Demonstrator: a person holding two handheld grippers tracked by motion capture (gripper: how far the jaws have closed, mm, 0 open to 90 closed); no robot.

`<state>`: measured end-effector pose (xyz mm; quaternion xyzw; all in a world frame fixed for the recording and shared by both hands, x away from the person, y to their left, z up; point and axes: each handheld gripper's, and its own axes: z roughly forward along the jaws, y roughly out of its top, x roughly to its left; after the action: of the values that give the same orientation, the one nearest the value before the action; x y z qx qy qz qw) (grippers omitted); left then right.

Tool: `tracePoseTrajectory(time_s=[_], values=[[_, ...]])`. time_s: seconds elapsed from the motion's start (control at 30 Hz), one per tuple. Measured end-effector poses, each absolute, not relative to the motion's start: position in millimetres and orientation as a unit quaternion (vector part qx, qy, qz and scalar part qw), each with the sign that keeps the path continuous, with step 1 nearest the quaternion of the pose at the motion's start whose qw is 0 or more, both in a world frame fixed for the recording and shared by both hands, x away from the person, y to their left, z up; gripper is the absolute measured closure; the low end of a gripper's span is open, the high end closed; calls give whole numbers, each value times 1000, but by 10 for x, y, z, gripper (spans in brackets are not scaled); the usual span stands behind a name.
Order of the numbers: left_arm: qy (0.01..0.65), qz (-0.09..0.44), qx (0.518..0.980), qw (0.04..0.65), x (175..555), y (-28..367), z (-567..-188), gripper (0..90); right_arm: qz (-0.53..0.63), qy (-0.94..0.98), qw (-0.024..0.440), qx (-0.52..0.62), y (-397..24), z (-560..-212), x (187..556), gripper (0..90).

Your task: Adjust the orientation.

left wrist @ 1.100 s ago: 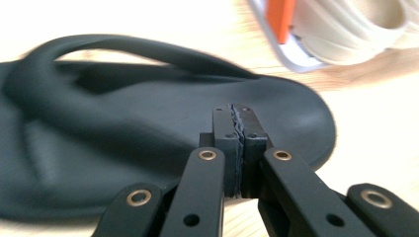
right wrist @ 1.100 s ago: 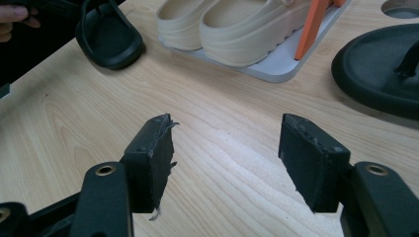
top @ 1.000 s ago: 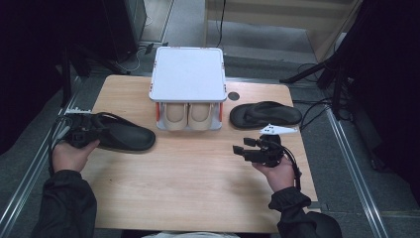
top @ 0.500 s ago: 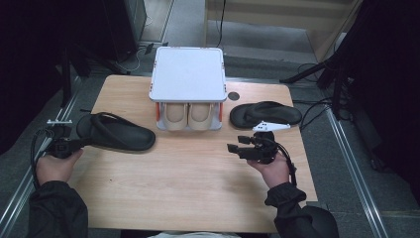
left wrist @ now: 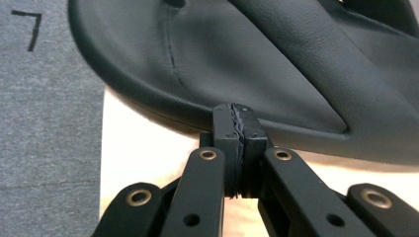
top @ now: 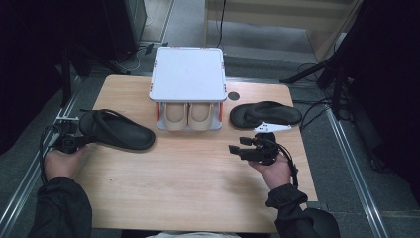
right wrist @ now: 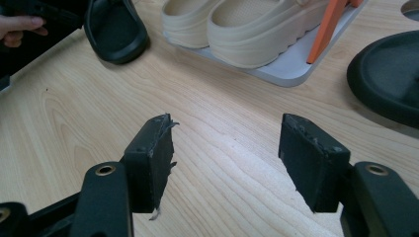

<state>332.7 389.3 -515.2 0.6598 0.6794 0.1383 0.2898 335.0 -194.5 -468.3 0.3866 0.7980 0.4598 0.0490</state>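
Holds the left gripper (left wrist: pixel 238 118) pressed together, pad against pad, with nothing pinched between. Aims its tips at the curved rim of the left black sandal (left wrist: pixel 276 64), right at the sole's edge; cannot tell whether touching or just short. Has no grip on the sandal, in any case. Finds that sandal sole down and strap up on the wooden table (top: pixel 198 188), at its left side, with one end jutting past the table's edge toward the left hand (top: pixel 62 161).

Holds the right gripper (right wrist: pixel 227 148) spread wide and empty, low over bare wood, pointed toward the white rack (top: pixel 188 74) and the beige clogs (right wrist: pixel 257 24) on its lower shelf. Leaves the right black sandal (top: pixel 265 114) flat at the far right, just beside the rack, near that gripper but apart from it.

Reads as the opening of a pick on the left sandal: approach about done, grasp not yet made. Calls next for parting those shut jaws wider than the sole is thick, slipping one pad under the overhanging rim and one over it, closing on the edge, then lifting clear. Probably heads for the rack afterward, though cannot say whether top or shelf. Risks shoving the sandal across the wood if pushed forward with tips closed. Risks a slack, drooping hold if pinched too near the very end.
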Motion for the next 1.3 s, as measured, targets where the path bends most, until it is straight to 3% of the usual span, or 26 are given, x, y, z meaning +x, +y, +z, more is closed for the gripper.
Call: tracePoseTrajectory(time_s=[0.83,1.3], values=[[673,139,660,304,4072,3860,-5165,899,464,775,69,424,-2180,-4723,3120,386],[669,121,659,321,4271,3781,-5179,897,461,768,77,438,-2271,-4739,3018,390]])
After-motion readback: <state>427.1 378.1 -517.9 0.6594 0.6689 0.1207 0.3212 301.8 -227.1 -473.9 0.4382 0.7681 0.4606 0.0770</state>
